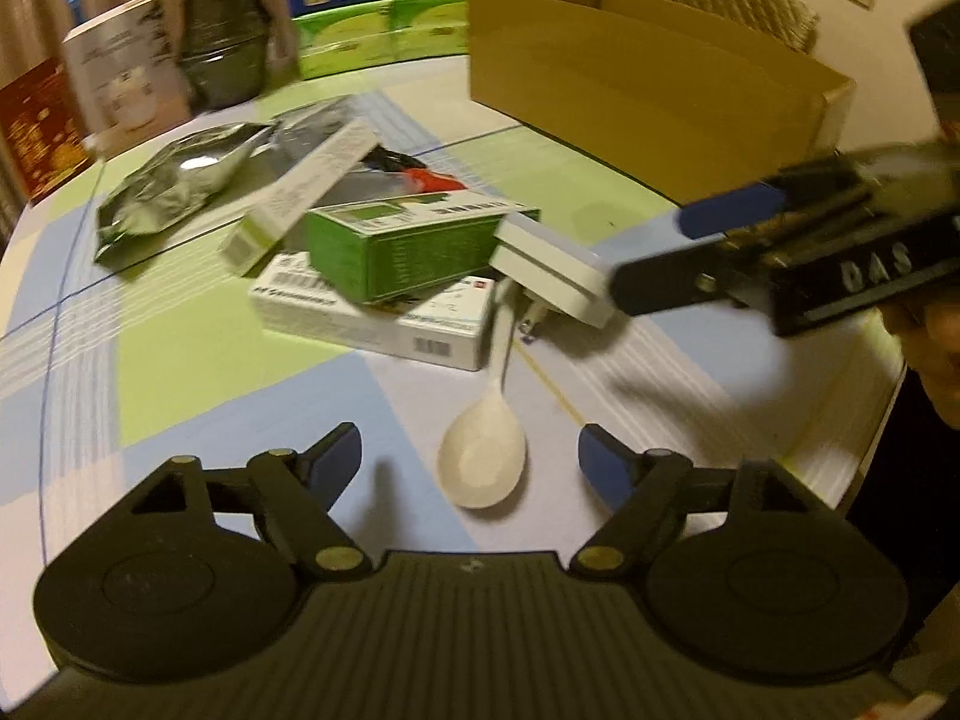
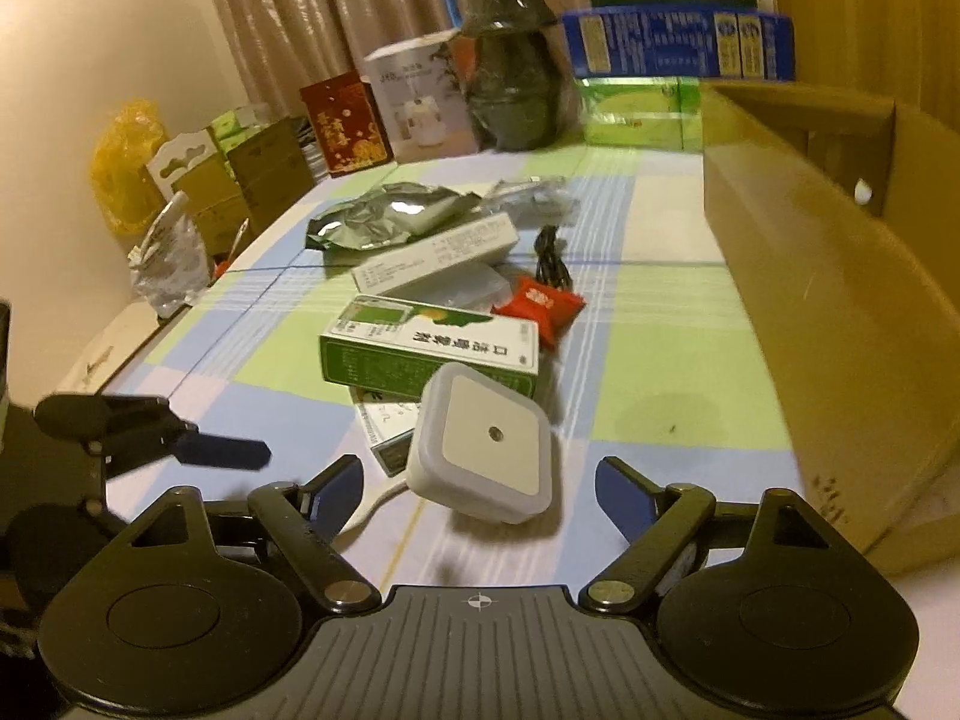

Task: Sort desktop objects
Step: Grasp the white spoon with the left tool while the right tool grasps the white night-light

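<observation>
Two grippers descend open, holding nothing: left gripper (image 1: 468,468) straddles spoon (image 1: 483,465), right gripper (image 2: 477,495) straddles night-light (image 2: 483,447). Centre each before closing.

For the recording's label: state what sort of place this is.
Probably a room in a home: curtains behind a table with a checked tablecloth, cluttered with a plug-in night light, a spoon and a cardboard box.
</observation>
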A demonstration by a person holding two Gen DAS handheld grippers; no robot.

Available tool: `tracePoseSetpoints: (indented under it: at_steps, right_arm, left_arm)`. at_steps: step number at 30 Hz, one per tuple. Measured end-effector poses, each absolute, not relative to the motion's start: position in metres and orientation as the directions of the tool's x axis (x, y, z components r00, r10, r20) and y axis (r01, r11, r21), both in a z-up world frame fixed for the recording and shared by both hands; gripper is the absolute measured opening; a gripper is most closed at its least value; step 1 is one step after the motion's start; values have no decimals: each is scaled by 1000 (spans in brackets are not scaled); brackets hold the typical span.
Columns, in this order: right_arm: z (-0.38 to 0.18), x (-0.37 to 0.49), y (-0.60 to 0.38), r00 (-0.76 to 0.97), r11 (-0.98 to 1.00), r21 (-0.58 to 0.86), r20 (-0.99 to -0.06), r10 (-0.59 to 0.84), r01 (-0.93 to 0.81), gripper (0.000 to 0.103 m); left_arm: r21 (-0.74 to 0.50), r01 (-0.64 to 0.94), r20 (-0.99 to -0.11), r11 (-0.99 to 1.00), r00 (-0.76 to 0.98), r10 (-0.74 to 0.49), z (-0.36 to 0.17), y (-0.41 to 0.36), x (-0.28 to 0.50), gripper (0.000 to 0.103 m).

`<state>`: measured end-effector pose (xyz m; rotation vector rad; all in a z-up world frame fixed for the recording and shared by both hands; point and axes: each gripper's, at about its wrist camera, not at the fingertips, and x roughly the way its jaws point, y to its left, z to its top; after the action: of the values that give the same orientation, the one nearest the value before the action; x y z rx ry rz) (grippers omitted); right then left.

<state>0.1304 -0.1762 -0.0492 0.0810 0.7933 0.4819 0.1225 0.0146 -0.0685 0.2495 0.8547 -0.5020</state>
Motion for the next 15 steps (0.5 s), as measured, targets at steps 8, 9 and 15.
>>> tracePoseSetpoints:
  at_steps: [8, 9, 15]
  right_arm:
    - [-64, 152, -185, 547, 858, 412, -662, 513, -307, 83]
    - [-66, 155, -185, 540, 852, 430, -660, 523, -299, 83]
    - [-75, 164, -184, 523, 849, 467, -673, 523, -248, 80]
  left_arm:
    - [-2, 535, -776, 845, 532, -339, -78, 10, 128, 51]
    - [-3, 536, -778, 844, 530, -339, -79, 10, 129, 48]
    - [-12, 530, -776, 848, 530, -342, -84, 11, 133, 38]
